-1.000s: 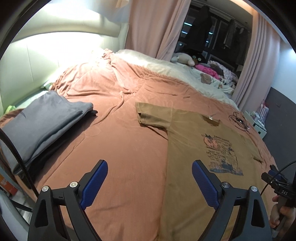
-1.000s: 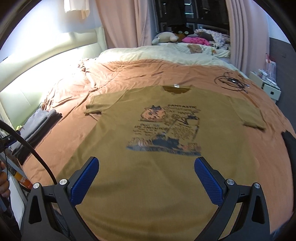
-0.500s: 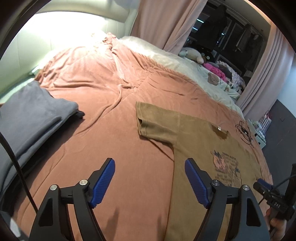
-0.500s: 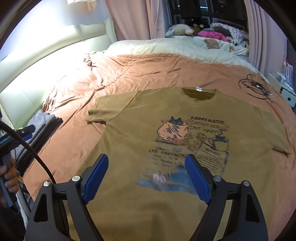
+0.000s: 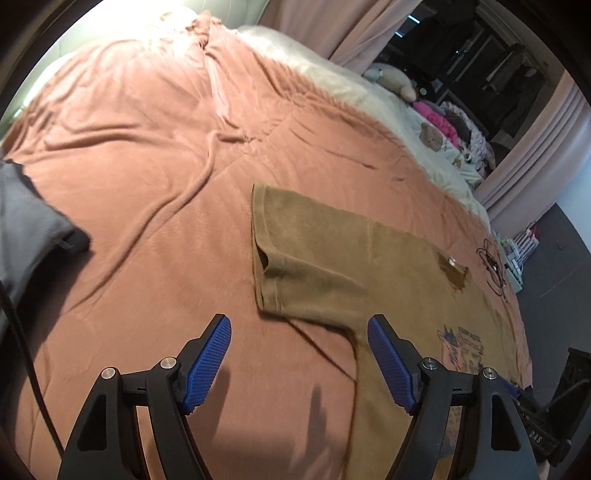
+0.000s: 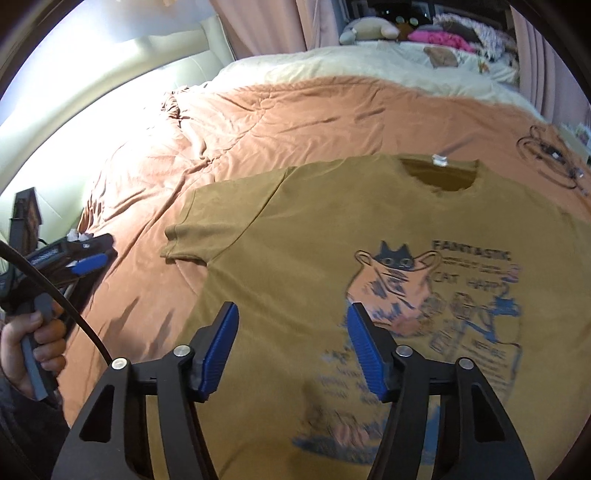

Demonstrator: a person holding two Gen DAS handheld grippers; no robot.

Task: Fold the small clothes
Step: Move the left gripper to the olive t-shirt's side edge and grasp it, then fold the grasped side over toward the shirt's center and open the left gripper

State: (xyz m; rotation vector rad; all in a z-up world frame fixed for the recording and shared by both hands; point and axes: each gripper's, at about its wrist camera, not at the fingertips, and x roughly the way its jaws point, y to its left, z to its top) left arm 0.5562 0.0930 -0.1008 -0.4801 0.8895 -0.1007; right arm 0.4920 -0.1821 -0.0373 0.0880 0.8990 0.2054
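Far left, left wrist view: folded grey garment (image 5: 26, 229) lies on the bed's rust-coloured blanket (image 5: 147, 155), well apart from the shirt.

Left hand-held gripper (image 5: 299, 339): jaws spread wide, nothing between the blue pads (image 5: 207, 363). It hovers above bare blanket, just short of the sleeve (image 5: 295, 254) of the mustard t-shirt (image 5: 406, 295). Sleeve hem lies ahead of the gap; the right pad sits over the shirt's side edge near the armpit. Pad shadows fall on the blanket below. In the right wrist view the same tool (image 6: 86, 264) appears at the left edge, gripped by the person's left hand (image 6: 33, 343), beside the shirt, not touching it.

Centre: t-shirt (image 6: 369, 240) lies flat, print side up, on the blanket (image 6: 258, 118), collar (image 6: 439, 173) pointing to the far side of the bed, neck label visible. Cat print (image 6: 399, 288) with the word "FANTASTIC"; lower part of print blurred.

Right hand-held gripper (image 6: 291, 328): jaws spread, holding nothing, above the shirt's chest. Left pad over plain fabric below the sleeve (image 6: 207, 229); right pad at the left margin of the print. Contact with cloth: cannot tell.

Right: coiled black cable (image 6: 550, 158) on the blanket beyond the shirt's far shoulder. Cream bedding (image 6: 369, 62) and soft toys (image 6: 369, 31) at the far end.
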